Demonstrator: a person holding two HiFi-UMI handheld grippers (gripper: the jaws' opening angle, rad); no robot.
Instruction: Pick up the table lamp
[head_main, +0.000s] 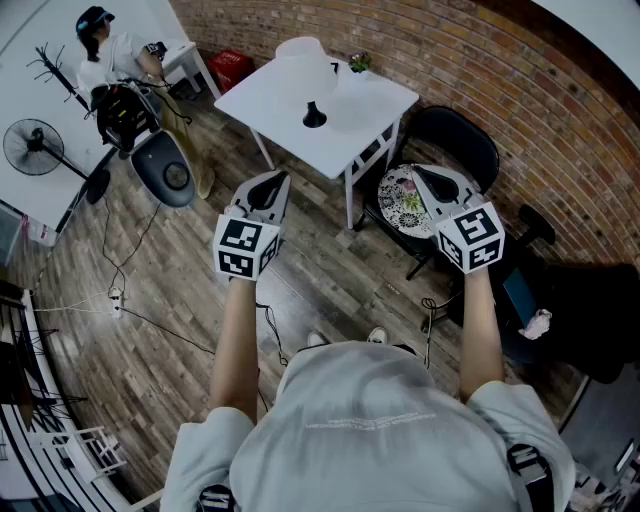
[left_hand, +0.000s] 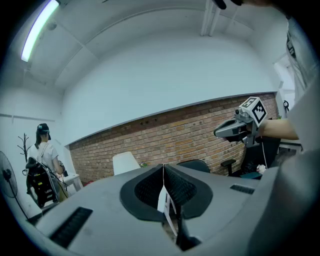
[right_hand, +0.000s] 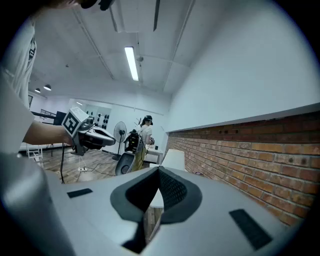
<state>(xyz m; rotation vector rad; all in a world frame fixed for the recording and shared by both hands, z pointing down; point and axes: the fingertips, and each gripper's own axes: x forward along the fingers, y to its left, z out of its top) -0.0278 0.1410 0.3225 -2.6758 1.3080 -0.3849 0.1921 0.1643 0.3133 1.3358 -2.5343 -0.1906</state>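
The table lamp stands on a white square table (head_main: 275, 95): a black cone base (head_main: 314, 116) mid-table and a white shade (head_main: 300, 47) at the far side. The shade (left_hand: 125, 162) also shows in the left gripper view and, as the same shade (right_hand: 172, 159), in the right gripper view. My left gripper (head_main: 268, 186) hovers over the wooden floor short of the table's near corner, jaws shut and empty (left_hand: 163, 167). My right gripper (head_main: 432, 180) hangs level with it at the right, over a stool, also shut on nothing (right_hand: 159, 170).
A black chair (head_main: 458, 140) and a round floral-topped stool (head_main: 398, 205) sit right of the table against the brick wall (head_main: 500, 70). A small plant (head_main: 358, 63) is on the table. A person (head_main: 105, 55), a fan (head_main: 33, 148), a grey seat (head_main: 165, 170) and floor cables (head_main: 120, 295) are at the left.
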